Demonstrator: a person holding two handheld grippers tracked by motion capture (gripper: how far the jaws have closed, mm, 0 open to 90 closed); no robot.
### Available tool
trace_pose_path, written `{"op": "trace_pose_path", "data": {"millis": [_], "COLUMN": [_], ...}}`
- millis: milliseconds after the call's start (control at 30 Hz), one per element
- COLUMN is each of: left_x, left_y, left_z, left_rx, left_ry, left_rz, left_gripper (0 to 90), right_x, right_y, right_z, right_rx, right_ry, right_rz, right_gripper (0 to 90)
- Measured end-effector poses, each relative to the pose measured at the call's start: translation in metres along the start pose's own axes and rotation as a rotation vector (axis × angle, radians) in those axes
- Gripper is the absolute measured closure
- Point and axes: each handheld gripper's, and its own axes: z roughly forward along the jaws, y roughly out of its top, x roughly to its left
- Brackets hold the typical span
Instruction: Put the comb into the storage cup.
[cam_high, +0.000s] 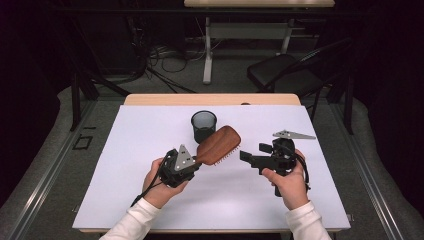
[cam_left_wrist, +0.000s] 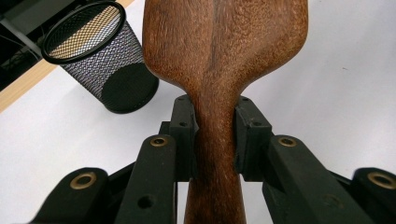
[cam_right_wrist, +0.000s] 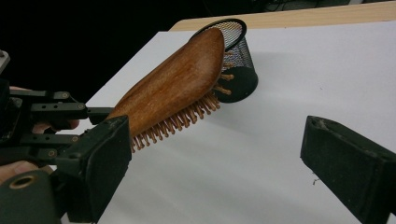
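high view: the left gripper (cam_high: 192, 161) holds the brown wooden paddle hairbrush (cam_high: 218, 145) by its handle, head raised and slanted toward the black wire-mesh cup (cam_high: 204, 126). the right gripper (cam_high: 246, 156) stands apart, empty. judged step: carrying the brush to the cup. the white table cover (cam_high: 150, 130) leaves free room on all sides.

left gripper view: pads (cam_left_wrist: 183, 135) clamp the handle neck; cup rim lies ahead, to the left.

right gripper view: jaws wide, nothing between them. next move likely calls for tilting the brush steeper over the rim.

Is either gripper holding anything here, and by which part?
The left gripper holds the wooden hairbrush by the neck of its handle. The right gripper is open and holds nothing.
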Motion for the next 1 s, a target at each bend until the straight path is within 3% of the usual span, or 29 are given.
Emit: {"op": "trace_pose_path", "data": {"millis": [467,667,1000], "left_x": [0.000,-0.001,-0.007], "left_y": [-0.001,-0.002,-0.002], "left_z": [0.000,0.001,0.004], "left_rx": [-0.006,-0.005,-0.003], "left_ry": [0.007,0.007,-0.004], "left_rz": [0.005,0.006,0.018], "left_gripper": [72.3,72.3,72.3], "right_x": [0.003,-0.002,-0.009], "right_y": [0.008,0.004,-0.002], "right_z": [0.019,0.024,0.032], "right_rx": [0.001,-0.001,0.012], "right_ry": [0.019,0.067,0.097], "right_rz": [0.049,0.118,0.203], "right_gripper": [10.2,11.3,12.9]}}
